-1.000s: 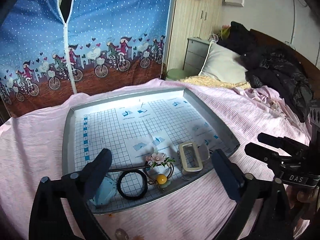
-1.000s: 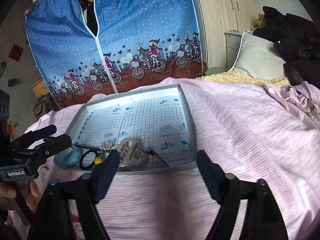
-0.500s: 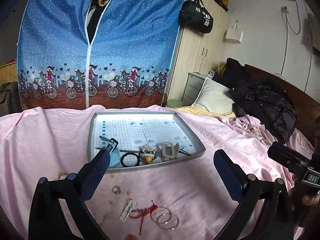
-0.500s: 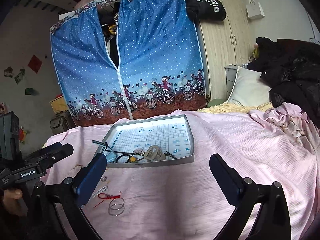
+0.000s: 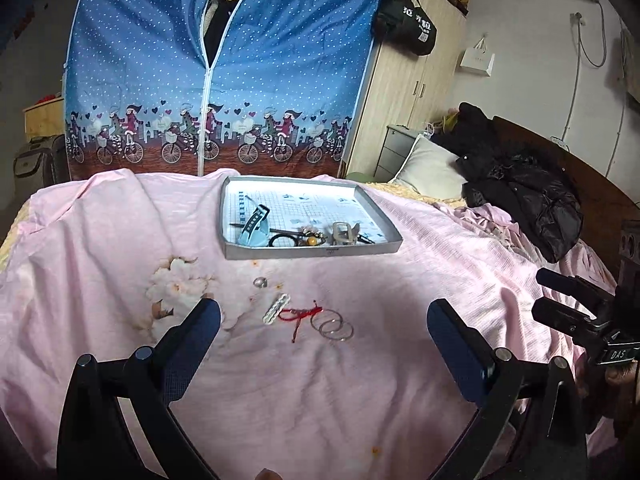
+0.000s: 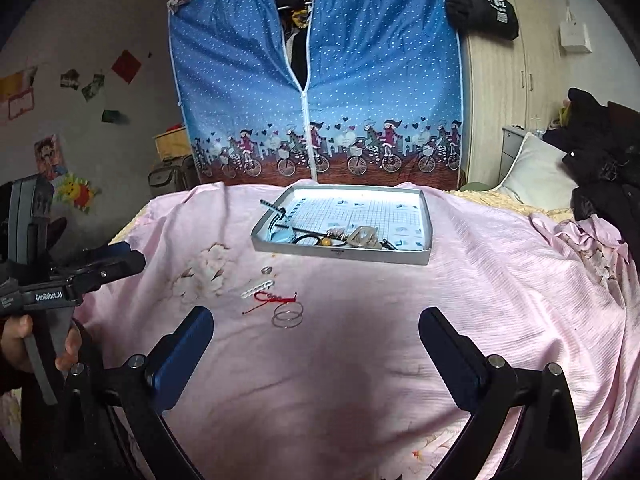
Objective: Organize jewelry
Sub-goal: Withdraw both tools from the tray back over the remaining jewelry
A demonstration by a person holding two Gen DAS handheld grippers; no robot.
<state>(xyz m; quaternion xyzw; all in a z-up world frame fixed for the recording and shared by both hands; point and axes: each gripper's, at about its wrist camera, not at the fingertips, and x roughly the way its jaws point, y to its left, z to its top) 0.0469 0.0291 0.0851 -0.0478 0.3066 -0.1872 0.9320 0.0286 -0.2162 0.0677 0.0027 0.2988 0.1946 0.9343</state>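
My left tongs [image 5: 324, 328] and right tongs [image 6: 316, 334] are both spread and empty; in front of the tray [image 5: 312, 250], on the sheet, lie two thin rings [image 5: 333, 328], light and slippery, best pinched across the wire.

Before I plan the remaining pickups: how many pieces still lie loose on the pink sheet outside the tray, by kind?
Bangles: 2
Small ring: 1
White clip: 1
Red cord: 1
Total: 5, all on the sheet in front of the tray.
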